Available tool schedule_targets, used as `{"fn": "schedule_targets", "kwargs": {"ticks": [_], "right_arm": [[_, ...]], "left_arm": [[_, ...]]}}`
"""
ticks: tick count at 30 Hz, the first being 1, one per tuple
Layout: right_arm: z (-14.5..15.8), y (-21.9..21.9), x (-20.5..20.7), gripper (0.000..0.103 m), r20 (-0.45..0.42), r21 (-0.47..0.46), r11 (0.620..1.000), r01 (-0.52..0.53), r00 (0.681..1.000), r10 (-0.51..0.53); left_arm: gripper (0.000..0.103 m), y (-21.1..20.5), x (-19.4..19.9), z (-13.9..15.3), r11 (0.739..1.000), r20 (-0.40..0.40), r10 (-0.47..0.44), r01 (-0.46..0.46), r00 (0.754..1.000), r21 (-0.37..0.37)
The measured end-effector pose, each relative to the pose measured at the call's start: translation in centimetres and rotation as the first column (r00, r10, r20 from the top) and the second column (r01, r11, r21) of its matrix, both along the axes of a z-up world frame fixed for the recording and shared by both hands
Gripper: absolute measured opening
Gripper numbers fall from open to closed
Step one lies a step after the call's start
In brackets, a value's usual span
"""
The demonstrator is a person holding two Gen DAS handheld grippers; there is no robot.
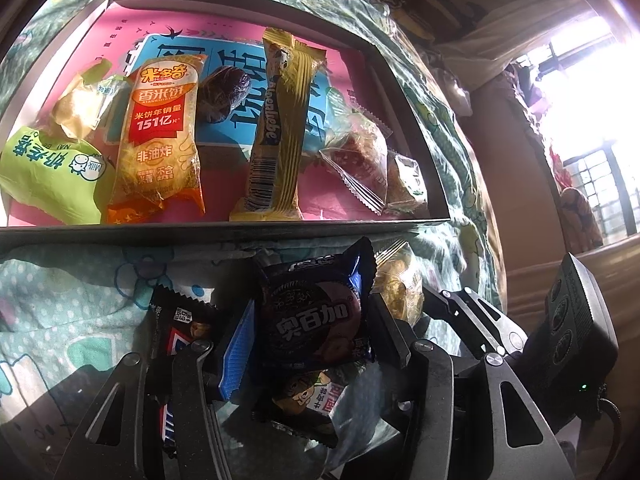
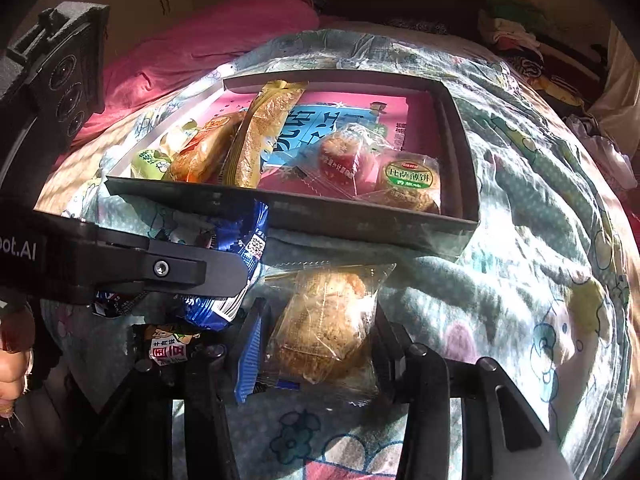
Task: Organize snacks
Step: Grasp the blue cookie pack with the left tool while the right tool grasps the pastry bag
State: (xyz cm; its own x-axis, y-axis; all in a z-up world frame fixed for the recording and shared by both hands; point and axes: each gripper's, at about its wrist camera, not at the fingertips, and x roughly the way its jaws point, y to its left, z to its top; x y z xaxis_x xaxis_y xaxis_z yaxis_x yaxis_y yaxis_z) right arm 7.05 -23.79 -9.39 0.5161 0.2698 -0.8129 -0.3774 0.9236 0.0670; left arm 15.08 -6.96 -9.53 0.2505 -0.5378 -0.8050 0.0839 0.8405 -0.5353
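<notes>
A grey box [image 1: 240, 227] [image 2: 288, 208] with a pink floor lies on the bed and holds several wrapped snacks, among them an orange rice cracker pack [image 1: 160, 128] and a yellow bar [image 1: 280, 120]. In front of its near wall my left gripper [image 1: 312, 320] is shut on a dark blue cookie packet [image 1: 316, 304] [image 2: 244, 248]. Beside it my right gripper [image 2: 316, 340] is shut on a clear-wrapped golden pastry [image 2: 324, 320] [image 1: 398, 284]. A black packet [image 1: 180, 320] and a cartoon-printed packet [image 1: 308, 396] [image 2: 168, 344] lie under the left gripper.
A pale green floral quilt [image 2: 520, 280] covers the bed around the box. A pink blanket [image 2: 192, 48] lies behind it and a heap of clothes [image 2: 520, 40] at the far right. A bright window [image 1: 592, 120] is to the right. A person's hand [image 2: 12, 368] shows at the left edge.
</notes>
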Motion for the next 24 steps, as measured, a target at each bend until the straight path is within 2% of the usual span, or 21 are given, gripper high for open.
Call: {"fn": "schedule_targets", "kwargs": {"ticks": [3,6,12,18,20,24], "right_arm": [[0.6,-1.3,0.0,0.047,0.011,0.033,0.999,0.036,0.999,-0.037],[1.2,-3.0,0.0,0.047,0.012,0.103,0.991,0.082,0.996,-0.084],[2.5,-5.2,0.0,0.047,0.036,0.223,0.967,0.125,0.990,-0.136],[3.8,-5.4,-0.2,0.047,0.081,0.286,0.952,0.109,0.987,-0.137],[4.1,-5.3,-0.4,0.047,0.097,0.282,0.954,0.097,0.987,-0.129],[4.4,-4.9,-0.3,0.047,0.115,0.275,0.958,0.084,0.986,-0.120]], "left_arm": [[0.056,-0.2,0.1,-0.1,1.000,-0.005,0.006,-0.005,1.000,0.011],[0.056,-0.9,0.1,-0.2,0.999,-0.001,0.013,-0.013,1.000,0.038],[0.056,-2.3,0.0,0.0,0.994,0.039,-0.002,-0.002,0.999,0.108],[0.054,-1.3,-0.7,1.2,0.998,0.086,0.010,-0.015,0.996,0.065],[0.054,-0.7,-0.8,1.9,0.997,0.106,0.016,-0.023,0.994,0.067],[0.054,0.7,-1.0,3.4,0.999,0.132,0.045,-0.047,0.990,0.016]]}}
